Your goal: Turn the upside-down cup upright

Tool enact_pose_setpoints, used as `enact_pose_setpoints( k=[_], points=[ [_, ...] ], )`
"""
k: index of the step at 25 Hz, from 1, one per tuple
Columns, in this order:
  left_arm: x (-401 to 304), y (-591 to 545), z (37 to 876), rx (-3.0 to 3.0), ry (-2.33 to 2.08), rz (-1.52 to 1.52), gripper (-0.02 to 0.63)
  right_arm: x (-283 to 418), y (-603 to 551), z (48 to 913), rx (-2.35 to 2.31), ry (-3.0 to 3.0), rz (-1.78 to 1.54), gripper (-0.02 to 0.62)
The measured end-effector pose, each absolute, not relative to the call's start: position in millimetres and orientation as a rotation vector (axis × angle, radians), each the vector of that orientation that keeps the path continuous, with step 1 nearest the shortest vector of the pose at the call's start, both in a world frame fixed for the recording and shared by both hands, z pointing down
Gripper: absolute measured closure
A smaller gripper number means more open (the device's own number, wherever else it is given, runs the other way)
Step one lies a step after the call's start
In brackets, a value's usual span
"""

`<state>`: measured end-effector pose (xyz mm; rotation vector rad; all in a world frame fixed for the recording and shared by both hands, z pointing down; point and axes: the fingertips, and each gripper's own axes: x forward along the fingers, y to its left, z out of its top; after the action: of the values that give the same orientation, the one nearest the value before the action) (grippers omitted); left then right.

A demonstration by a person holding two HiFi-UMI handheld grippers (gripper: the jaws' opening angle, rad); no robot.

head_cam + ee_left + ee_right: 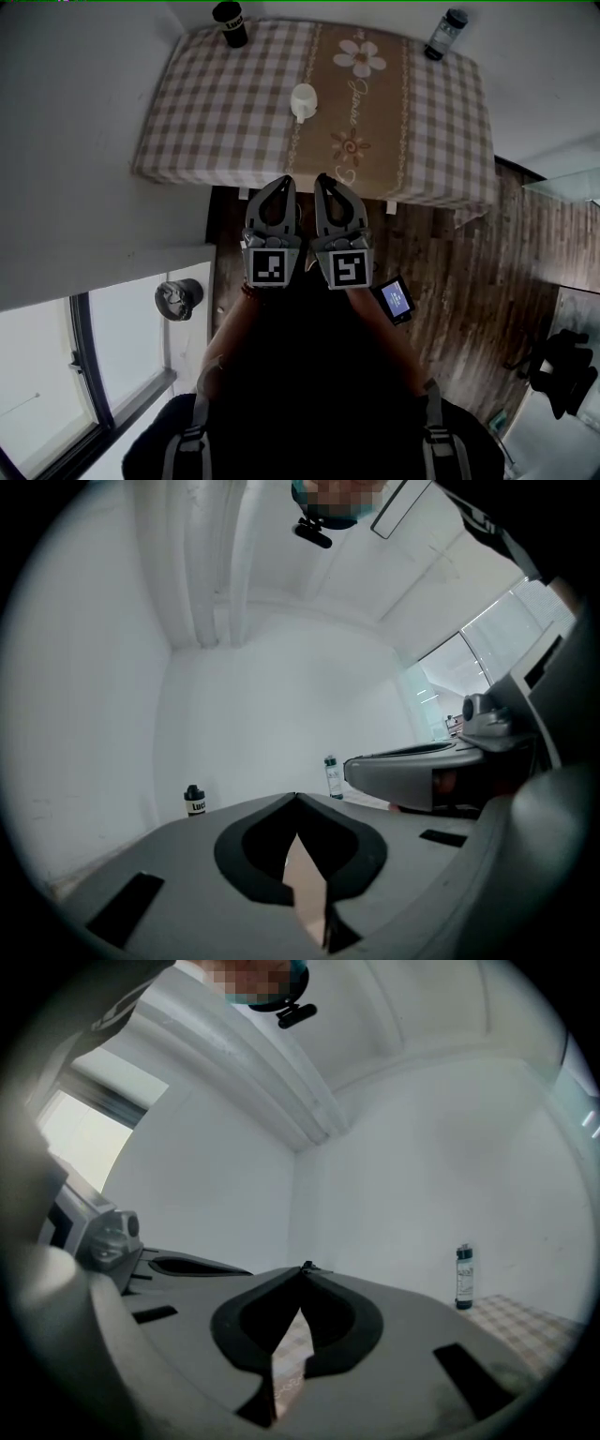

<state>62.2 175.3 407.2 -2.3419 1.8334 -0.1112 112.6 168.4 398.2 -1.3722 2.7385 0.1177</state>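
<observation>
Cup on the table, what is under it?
The white cup stands on the checked tablecloth, on its tan flowered strip. What lies below the cloth and inside the cup is covered.

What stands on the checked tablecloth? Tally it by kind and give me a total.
Bottles: 2, the black bottle and the clear bottle
Cups: 1, the white cup
Total: 3

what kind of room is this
Probably a plain room in a home or small office: a checked, flowered tablecloth, a wood-plank floor, and a big window beside white walls.
</observation>
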Motion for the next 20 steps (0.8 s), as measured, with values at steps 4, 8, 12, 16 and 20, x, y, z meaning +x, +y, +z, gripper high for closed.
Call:
enact_pose_setpoints(
  k=[4, 8, 12, 16, 20],
  points=[
    [71, 185, 408, -2.346, 1.820, -0.132, 0.611, 122, 177, 400, -1.381, 2.725, 0.090, 0.591],
    [66, 190, 410, -2.352, 1.849, -0.105, 0.611, 122, 180, 399, -1.392, 2.738, 0.116, 0.591],
    [56, 193, 414, -2.343, 1.900, -0.083, 0.611, 121, 183, 399, -1.403, 2.749, 0.151, 0.592],
    [55, 194, 416, -2.354, 1.889, -0.103, 0.611, 118, 185, 404, -1.394, 2.772, 0.163, 0.592],
    [55, 198, 417, -2.362, 1.885, -0.095, 0.611, 114, 190, 408, -1.398, 2.783, 0.162, 0.592]
  ],
)
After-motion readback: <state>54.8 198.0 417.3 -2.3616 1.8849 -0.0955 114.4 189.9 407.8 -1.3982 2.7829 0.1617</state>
